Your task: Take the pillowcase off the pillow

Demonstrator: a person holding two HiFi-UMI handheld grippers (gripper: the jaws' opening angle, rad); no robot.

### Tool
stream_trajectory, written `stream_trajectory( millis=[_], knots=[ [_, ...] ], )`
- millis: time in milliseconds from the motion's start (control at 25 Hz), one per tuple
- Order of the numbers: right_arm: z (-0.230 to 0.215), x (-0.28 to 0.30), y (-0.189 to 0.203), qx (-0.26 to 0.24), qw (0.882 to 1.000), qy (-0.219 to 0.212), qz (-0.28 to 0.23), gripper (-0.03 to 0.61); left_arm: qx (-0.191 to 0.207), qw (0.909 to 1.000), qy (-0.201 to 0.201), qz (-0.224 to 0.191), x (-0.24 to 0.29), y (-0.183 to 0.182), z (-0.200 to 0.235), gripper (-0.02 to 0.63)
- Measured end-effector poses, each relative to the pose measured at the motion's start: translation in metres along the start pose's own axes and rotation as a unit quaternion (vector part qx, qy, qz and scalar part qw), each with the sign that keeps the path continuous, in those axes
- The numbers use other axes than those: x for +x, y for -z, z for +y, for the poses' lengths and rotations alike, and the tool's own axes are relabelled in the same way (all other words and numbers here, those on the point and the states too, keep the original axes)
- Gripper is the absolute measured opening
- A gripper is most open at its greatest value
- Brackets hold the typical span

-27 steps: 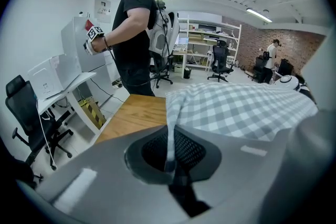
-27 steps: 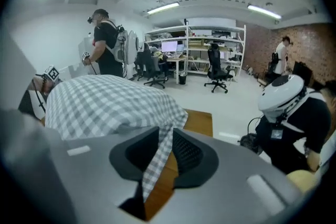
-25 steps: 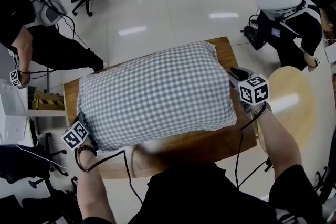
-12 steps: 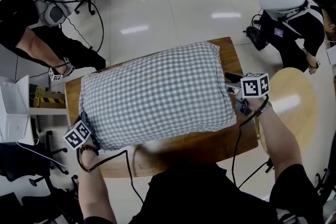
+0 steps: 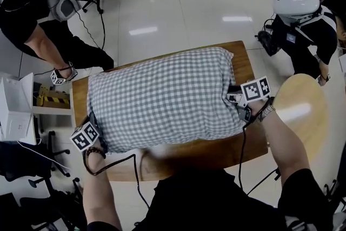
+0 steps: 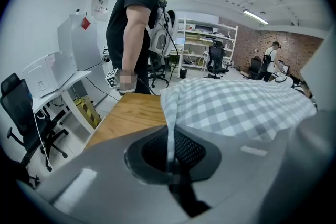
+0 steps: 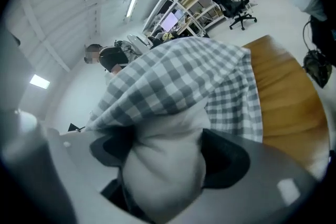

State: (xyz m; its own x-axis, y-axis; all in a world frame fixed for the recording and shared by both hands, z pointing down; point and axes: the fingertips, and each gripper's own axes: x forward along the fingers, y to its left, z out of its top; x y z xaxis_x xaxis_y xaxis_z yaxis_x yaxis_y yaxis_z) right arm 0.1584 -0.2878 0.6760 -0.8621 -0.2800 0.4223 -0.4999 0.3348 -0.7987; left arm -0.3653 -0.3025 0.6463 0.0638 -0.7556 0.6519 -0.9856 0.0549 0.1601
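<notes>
Wooden table (image 5: pixel 162 162), left tool (image 6: pixel 171 168) pinching pillowcase (image 5: pixel 162 97) edge, right tool (image 5: pixel 234 98) just spread wide around white pillow (image 7: pixel 168 149)

Grey gingham pillowcase (image 5: pixel 162 97), lying flat, white pillow (image 7: pixel 165 165) bulging from opening

The checked pillow (image 5: pixel 162 100) fills most of the table (image 5: pixel 189 151). Bare wood shows only along the near edge and at the far-left corner, where a bystander's hand (image 5: pixel 66 71) hangs close.

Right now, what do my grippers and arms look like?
Both the left gripper and right gripper are grey with dark pads, white cubes of black square markers, black cables. Wristbands; black shirt. The right jaws have just been opening, pillow between them.
</notes>
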Motion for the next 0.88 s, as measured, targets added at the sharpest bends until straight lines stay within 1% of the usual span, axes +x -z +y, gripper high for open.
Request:
stream_trajectory(
  millis=[120,240,280,360,440,600,760,880],
  knots=[
    [-0.003,0.002,-0.005,-0.015,1.0,0.0,0.007,0.302,-0.003,1.0,-0.003,-0.002,0.002,0.001,-0.005,0.006],
    [-0.008,-0.002,-0.008,-0.046,0.998,0.029,0.004,0.157,-0.006,1.0,-0.003,-0.007,0.003,0.002,-0.004,0.006],
    [-0.008,-0.004,-0.009,-0.055,0.998,0.04,0.002,0.121,-0.009,0.9999,-0.006,-0.008,0.002,0.002,0.0,0.006],
    [-0.005,-0.009,-0.011,-0.071,0.996,0.059,-0.005,0.078,-0.015,0.9997,-0.01,-0.013,-0.001,0.001,0.008,0.006],
    [0.001,-0.015,-0.014,-0.083,0.994,0.072,-0.019,0.062,-0.024,0.9995,-0.011,-0.018,-0.004,0.0,0.014,0.006],
    [0.013,-0.031,-0.017,-0.104,0.99,0.087,-0.049,0.052,-0.043,0.9984,-0.014,-0.033,-0.014,0.002,0.025,0.006],
    [0.035,-0.042,-0.02,-0.113,0.987,0.097,-0.068,0.048,-0.057,0.9973,-0.011,-0.045,-0.029,-0.005,0.042,0.006],
    [0.045,-0.058,-0.017,-0.119,0.985,0.102,-0.079,0.044,-0.065,0.9966,-0.011,-0.049,-0.041,-0.002,0.042,0.006]
  ],
)
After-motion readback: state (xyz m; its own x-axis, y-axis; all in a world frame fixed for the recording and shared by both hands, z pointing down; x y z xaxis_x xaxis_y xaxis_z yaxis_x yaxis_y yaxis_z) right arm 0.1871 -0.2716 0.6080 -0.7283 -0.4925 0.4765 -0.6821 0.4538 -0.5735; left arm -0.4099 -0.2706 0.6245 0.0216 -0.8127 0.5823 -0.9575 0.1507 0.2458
